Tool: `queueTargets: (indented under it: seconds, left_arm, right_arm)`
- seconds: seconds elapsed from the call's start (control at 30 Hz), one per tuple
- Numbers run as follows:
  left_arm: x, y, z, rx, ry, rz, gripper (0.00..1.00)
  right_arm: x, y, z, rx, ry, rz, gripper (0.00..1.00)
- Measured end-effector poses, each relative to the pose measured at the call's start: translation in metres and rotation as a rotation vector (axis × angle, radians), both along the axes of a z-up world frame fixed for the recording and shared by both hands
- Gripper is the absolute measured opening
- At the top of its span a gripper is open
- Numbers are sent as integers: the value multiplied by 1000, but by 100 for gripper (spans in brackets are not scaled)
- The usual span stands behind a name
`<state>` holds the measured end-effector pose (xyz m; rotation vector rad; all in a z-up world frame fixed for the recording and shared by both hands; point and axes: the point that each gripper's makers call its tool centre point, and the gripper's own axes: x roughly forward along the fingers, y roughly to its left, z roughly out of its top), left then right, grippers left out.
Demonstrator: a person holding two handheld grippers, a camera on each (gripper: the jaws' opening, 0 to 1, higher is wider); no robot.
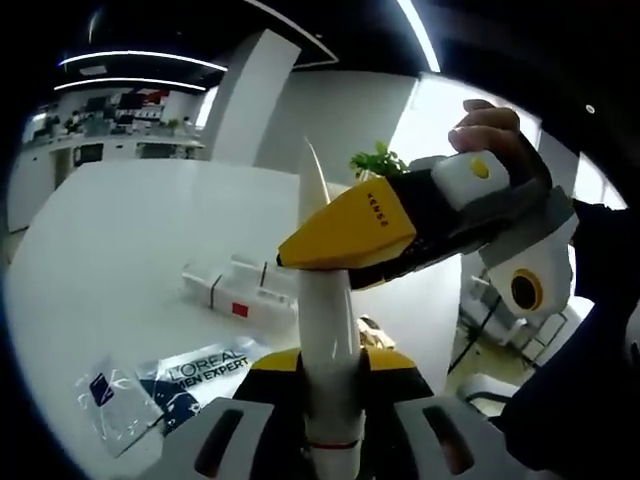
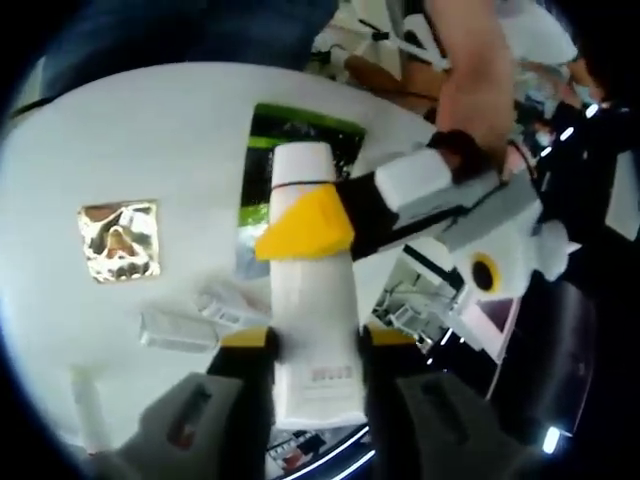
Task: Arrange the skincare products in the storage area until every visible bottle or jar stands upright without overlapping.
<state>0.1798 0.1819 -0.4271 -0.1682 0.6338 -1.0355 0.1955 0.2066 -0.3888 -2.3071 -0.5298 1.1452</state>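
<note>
One white tube [image 1: 326,340] is gripped by both grippers' fingers, airborne above the counter [image 1: 120,250]. Sachets [image 1: 190,385] and clear tubes [image 2: 185,328] lie flat; nothing upright, early stage.

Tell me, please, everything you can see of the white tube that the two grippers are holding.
The white tube is a smooth, plastic-looking squeeze tube, widest near its cap end and tapering to a flat crimped seal. A thin red ring circles it near one end, and small red print marks the other. It is off the table, gripped at both ends: the left gripper clamps the ringed end, the right gripper the crimped end. Each gripper's yellow-tipped jaw crosses the tube in the other's view.
</note>
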Motion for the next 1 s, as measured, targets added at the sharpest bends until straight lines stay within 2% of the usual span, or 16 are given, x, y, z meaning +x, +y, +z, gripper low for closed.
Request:
queueTargets:
  seconds: [0.17, 0.43, 0.5, 0.63, 1.0]
  left_arm:
    - [-3, -1, 0, -22, 36, 0, 16]
    - [-5, -3, 3, -68, 51, -2, 16]
    - [-5, -4, 3, -73, 50, -4, 16]
    - [-6, -4, 2, -84, 55, 1, 17]
    - [-9, -6, 0, -84, 54, 1, 17]
  right_arm:
    - [0, -1, -1, 11, 8, 2, 34]
    - [1, -3, 1, 2, -12, 16, 36]
    - [4, -4, 0, -11, -24, 13, 40]
    - [18, -14, -3, -20, -20, -23, 59]
    - [26, -28, 9, 38, -22, -67, 63]
